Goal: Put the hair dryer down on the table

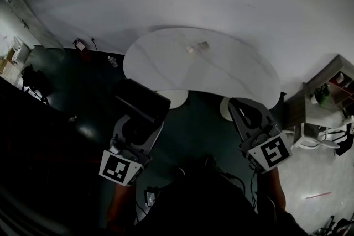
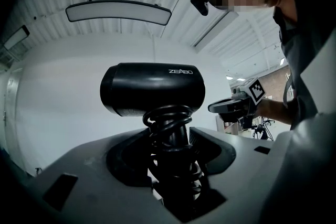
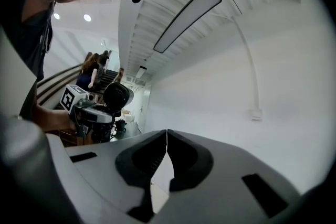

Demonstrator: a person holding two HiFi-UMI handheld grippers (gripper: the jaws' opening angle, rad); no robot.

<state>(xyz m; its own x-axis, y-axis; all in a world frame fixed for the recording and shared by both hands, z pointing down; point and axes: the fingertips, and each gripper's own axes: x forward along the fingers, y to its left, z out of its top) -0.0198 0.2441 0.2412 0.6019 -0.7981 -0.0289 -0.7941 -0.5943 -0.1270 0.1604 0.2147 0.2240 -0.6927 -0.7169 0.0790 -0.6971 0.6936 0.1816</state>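
Left gripper view: my left gripper clamps the hair dryer by its handle — right gripper closed, empty.

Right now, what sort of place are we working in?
Probably an office or lab lounge: a white oval table, a long ceiling light panel, and a shelf unit with a plant.

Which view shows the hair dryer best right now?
The left gripper view: the hair dryer fills it, handle clamped between the jaws. Head view shows only its dark top; right gripper view, a small distant shape.
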